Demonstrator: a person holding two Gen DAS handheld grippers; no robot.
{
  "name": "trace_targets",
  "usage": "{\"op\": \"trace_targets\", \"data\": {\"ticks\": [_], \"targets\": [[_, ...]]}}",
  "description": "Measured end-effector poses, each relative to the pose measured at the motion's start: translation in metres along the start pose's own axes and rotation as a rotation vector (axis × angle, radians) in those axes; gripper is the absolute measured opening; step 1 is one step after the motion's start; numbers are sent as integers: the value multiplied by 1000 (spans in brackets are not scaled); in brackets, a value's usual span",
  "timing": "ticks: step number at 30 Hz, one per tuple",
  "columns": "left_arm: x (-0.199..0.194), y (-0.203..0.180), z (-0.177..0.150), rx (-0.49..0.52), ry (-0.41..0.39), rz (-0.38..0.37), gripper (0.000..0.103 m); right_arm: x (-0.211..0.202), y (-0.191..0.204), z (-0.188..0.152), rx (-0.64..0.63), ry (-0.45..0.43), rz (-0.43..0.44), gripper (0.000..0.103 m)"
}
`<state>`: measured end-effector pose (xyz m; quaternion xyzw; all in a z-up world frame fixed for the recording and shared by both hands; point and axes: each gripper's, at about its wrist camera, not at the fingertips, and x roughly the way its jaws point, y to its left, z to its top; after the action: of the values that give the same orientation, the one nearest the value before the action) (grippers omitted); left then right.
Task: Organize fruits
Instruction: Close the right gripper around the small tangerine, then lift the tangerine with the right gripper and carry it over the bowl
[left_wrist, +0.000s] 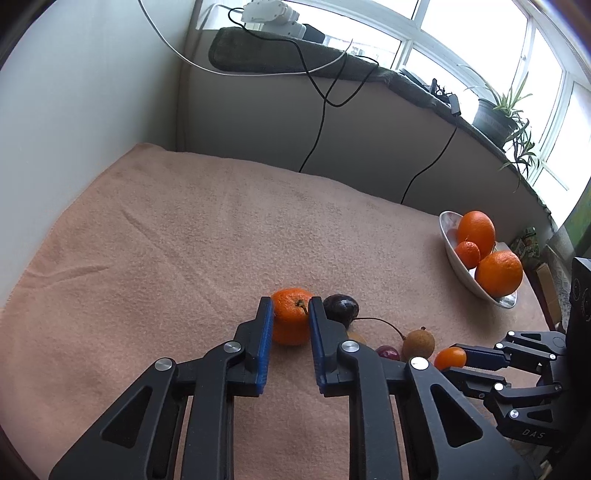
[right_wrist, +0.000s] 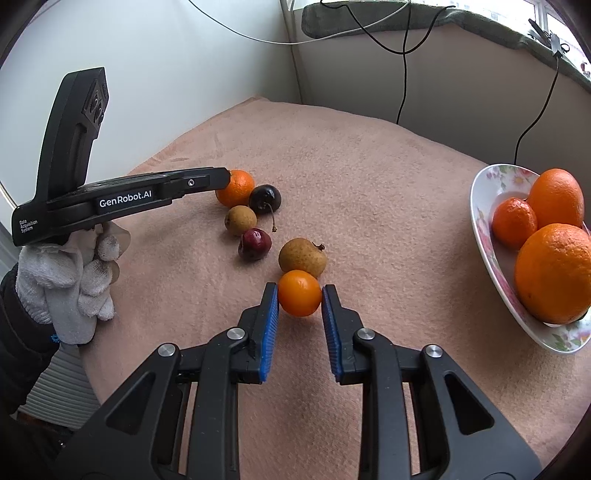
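My left gripper (left_wrist: 291, 314) is shut on a mandarin (left_wrist: 291, 315) with a short stem, resting on the pink towel (left_wrist: 166, 240). My right gripper (right_wrist: 300, 301) is shut on a small orange kumquat (right_wrist: 299, 297); it also shows in the left wrist view (left_wrist: 450, 357). Loose fruit lies between them: a dark cherry (right_wrist: 264, 198), a red cherry (right_wrist: 255, 243), a small longan (right_wrist: 240, 220) and a larger longan (right_wrist: 302, 257). A floral bowl (right_wrist: 487, 206) at the right holds two oranges (right_wrist: 556, 197) and a mandarin (right_wrist: 514, 222).
Walls stand at the left and back. Black cables (left_wrist: 317, 122) hang down the back panel. A windowsill holds a potted plant (left_wrist: 496, 114). The table edge is just right of the bowl (left_wrist: 456, 254). A gloved hand (right_wrist: 74, 273) holds the left gripper.
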<state>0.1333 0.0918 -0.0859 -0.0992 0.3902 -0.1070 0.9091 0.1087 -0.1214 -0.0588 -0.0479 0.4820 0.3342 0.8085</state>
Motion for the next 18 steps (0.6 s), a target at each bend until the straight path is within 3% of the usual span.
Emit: {"op": "trace_targets", "data": {"ticks": [7,9,11,18], "targets": [[2,-1,2,1,0,-5,18,-1,0,-1,3,-1,2,25],[3,-2,2,6,10,-9,29,-2,0,-2,1,-3,2,25],[5,-4,1,11,22,-14,34,-2,0,-1,0,-4,1,25],[15,-4,-2,20,52,6,37,-3,0,0,1,-5,-1,25]]}}
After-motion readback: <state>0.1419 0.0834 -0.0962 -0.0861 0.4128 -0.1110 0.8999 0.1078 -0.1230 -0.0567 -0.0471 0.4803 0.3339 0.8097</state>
